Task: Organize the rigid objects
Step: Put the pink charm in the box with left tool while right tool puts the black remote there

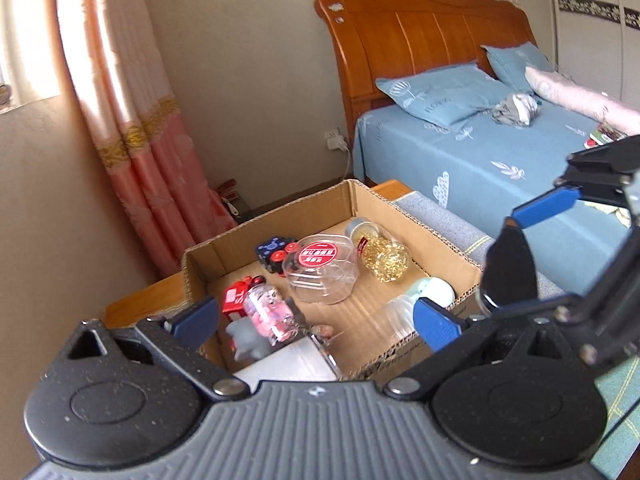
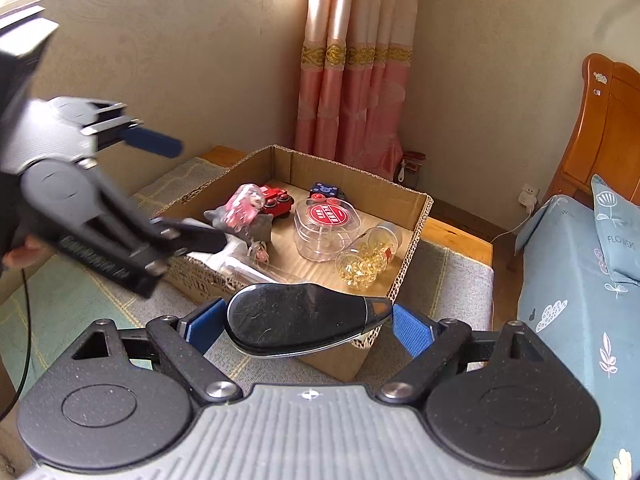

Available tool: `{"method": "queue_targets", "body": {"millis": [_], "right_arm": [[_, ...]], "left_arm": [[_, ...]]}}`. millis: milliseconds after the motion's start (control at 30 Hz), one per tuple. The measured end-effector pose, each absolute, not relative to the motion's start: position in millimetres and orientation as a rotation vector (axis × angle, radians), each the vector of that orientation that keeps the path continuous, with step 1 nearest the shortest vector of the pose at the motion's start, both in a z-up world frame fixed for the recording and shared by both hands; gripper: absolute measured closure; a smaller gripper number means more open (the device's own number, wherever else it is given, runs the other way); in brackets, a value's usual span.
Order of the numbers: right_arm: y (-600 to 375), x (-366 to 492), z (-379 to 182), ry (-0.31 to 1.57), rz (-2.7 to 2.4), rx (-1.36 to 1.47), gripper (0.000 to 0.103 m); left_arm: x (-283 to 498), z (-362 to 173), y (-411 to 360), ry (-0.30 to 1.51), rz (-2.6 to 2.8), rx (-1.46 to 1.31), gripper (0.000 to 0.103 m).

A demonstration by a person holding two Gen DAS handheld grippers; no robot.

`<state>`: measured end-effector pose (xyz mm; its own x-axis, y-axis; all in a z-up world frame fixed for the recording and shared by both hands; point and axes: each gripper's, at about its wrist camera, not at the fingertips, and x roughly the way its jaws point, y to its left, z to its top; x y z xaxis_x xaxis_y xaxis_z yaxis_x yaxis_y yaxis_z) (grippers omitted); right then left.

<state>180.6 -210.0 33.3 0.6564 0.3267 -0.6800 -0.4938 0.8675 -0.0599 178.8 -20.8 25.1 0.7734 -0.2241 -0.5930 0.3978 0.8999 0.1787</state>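
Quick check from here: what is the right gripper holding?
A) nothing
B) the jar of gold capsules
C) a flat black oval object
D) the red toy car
C: the right gripper has a flat black oval object between its blue pads, near the cardboard box.

Bright daylight from the window at upper left washes the curtain (image 1: 120,92) pale; fisheye bends the edges, dark vignette in corners — the left gripper (image 2: 156,188) is motion-blurred.
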Motion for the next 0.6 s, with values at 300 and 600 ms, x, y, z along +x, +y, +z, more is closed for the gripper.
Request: {"method": "queue_targets", "body": {"millis": [300,600], "right_arm": [[-183,209,42,0.744,0.467,-0.241,0.011],[-153,260,28,0.889,0.380,-0.204,0.011]], "left_arm": [[140,19,21,0.559,-0.240,0.183,0.001],[126,3,33,0.606,-0.215,0.118,0.001]]}}
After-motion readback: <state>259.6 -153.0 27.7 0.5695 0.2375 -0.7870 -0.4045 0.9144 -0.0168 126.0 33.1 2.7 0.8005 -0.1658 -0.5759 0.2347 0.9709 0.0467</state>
